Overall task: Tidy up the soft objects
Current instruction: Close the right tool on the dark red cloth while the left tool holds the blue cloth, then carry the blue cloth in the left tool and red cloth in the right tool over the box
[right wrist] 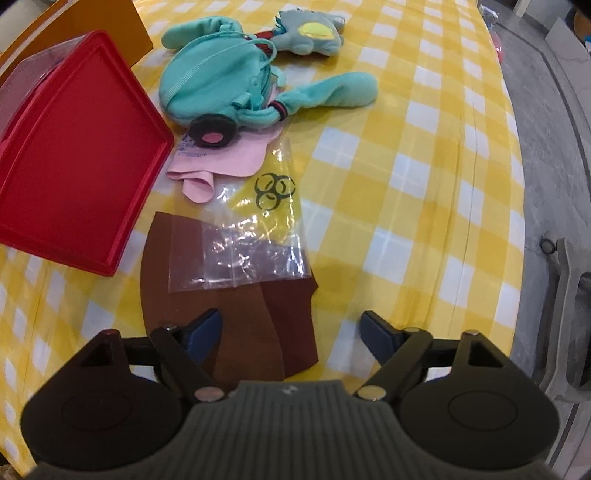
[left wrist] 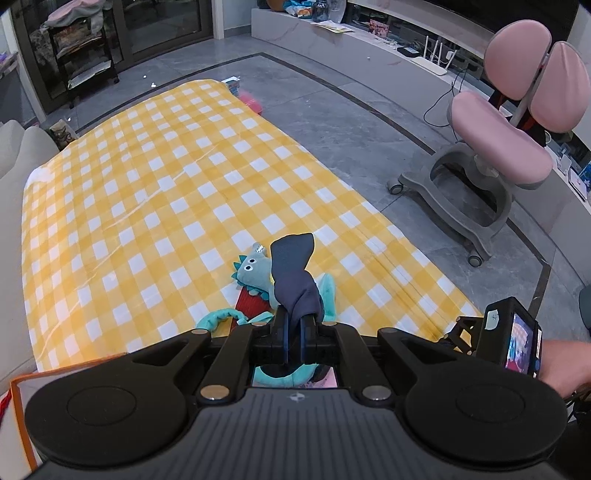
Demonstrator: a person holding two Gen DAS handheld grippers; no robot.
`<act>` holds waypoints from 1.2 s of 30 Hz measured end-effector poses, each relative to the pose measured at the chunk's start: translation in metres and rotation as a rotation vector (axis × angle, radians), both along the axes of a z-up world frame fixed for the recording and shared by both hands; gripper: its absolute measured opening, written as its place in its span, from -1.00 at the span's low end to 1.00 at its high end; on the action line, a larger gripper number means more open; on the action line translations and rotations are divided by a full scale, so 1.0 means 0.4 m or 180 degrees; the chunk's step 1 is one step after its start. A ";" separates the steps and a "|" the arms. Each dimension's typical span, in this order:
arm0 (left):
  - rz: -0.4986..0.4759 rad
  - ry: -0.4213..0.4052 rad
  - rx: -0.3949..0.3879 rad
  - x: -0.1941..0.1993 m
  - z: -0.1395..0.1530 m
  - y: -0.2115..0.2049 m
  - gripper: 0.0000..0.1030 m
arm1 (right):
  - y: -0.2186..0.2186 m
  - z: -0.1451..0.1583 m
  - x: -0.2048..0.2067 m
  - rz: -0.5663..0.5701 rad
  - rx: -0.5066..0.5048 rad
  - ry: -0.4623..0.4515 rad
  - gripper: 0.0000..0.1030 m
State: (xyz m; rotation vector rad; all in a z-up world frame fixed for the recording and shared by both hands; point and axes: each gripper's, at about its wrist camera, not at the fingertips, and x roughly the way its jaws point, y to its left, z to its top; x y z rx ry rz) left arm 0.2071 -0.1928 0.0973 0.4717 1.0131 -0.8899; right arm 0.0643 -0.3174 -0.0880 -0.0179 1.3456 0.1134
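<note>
My left gripper is shut on a dark navy cloth, which stands up out of the closed jaws above the yellow checked tablecloth. Under it lies a teal dinosaur plush. In the right wrist view my right gripper points down with its jaws wide open and nothing pressed between them. A brown cloth lies flat under its left finger. Beyond it are a clear zip bag with a yellow biohazard mark, a pink cloth, a teal plush pouch and the dinosaur plush.
A clear box with a red lid stands left of the cloths, with an orange box behind it. The table's right edge drops to grey floor. A pink chair stands on the floor to the right.
</note>
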 end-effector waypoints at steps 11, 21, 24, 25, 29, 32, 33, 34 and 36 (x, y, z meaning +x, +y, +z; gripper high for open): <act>0.0000 -0.0005 0.0030 -0.016 0.007 0.007 -0.88 | -0.002 0.073 -0.018 0.0126 0.0375 -0.0048 -0.96; 0.0006 -0.0043 -0.0007 -0.046 0.034 0.030 -0.88 | -0.053 0.255 -0.048 -0.0014 0.0420 -0.0570 -0.97; 0.0034 -0.0061 -0.0010 -0.054 0.047 0.049 -0.88 | -0.065 0.282 -0.046 -0.0070 0.0404 -0.0669 -0.97; 0.0044 -0.0063 -0.0011 -0.057 0.051 0.055 -0.88 | -0.064 0.290 -0.047 -0.0073 0.0389 -0.0696 -0.97; 0.0087 -0.0078 0.0000 -0.063 0.068 0.091 -0.88 | -0.055 0.322 -0.041 -0.0102 0.0371 -0.0817 -0.97; 0.0132 -0.0108 0.0009 -0.068 0.085 0.124 -0.88 | -0.026 0.352 -0.037 -0.0022 0.0354 -0.0914 -0.97; 0.0149 -0.0120 0.0010 -0.068 0.091 0.136 -0.88 | -0.015 0.363 -0.036 0.0007 0.0343 -0.0945 -0.97; 0.0165 -0.0128 0.0010 -0.068 0.097 0.147 -0.88 | -0.003 0.377 -0.035 0.0036 0.0337 -0.0987 -0.97; 0.0208 -0.0149 0.0005 -0.068 0.109 0.173 -0.88 | 0.020 0.403 -0.034 0.0092 0.0335 -0.1062 -0.97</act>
